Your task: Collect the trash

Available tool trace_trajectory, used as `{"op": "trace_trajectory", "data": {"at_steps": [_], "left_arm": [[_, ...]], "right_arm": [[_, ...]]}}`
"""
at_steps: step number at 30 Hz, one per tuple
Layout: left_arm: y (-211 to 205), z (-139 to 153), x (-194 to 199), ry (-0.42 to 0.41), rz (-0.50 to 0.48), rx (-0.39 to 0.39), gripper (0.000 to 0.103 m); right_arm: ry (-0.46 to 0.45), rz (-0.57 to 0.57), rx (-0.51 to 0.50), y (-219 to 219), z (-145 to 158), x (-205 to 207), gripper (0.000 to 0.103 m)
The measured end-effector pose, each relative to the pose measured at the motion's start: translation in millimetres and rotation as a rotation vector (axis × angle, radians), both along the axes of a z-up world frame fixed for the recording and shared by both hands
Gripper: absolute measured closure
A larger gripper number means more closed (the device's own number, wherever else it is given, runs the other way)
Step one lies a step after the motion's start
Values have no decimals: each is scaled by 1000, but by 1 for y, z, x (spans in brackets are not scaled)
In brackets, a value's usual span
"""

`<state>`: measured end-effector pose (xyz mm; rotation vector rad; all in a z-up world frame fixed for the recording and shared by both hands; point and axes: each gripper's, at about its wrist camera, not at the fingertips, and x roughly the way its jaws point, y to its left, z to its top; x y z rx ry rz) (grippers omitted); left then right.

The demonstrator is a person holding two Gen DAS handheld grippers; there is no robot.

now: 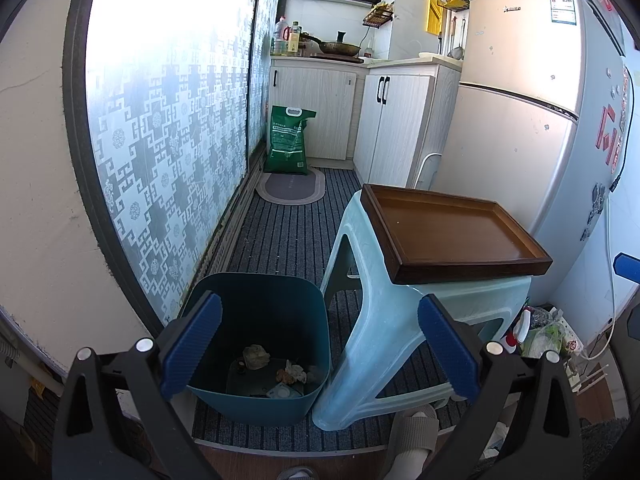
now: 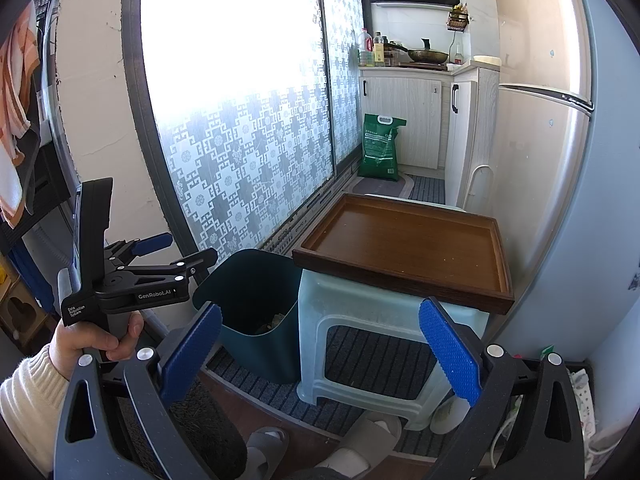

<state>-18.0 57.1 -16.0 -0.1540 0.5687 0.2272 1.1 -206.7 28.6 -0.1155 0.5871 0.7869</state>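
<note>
A dark teal bin (image 1: 256, 404) stands on the striped mat beside a pale green plastic stool (image 1: 400, 320). Crumpled paper and scraps (image 1: 280, 368) lie at its bottom. A bare brown wooden tray (image 1: 452, 236) rests on the stool. My left gripper (image 1: 320, 348) hangs open above the bin, nothing between its blue pads. My right gripper (image 2: 320, 352) is open too, in front of the stool (image 2: 360, 304) and the tray (image 2: 408, 244), empty. The right wrist view shows the bin (image 2: 256, 352) and the left gripper (image 2: 180, 250) held by a hand (image 2: 88, 340) at the left.
A patterned sliding glass door (image 1: 160, 140) runs along the left. A fridge (image 1: 520, 100) stands at the right, white cabinets (image 1: 360, 112) and a green sack (image 1: 288, 140) at the back. Slippers (image 2: 360, 440) lie near the stool. A bag of clutter (image 1: 544, 332) sits by the fridge.
</note>
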Motion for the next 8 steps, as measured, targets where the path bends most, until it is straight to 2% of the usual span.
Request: {"op": "trace_trajectory", "data": {"at_steps": [8], "left_arm": [[2, 1, 0, 5, 8, -2, 3]], "right_arm": [[0, 1, -1, 0, 0, 0, 3]]}}
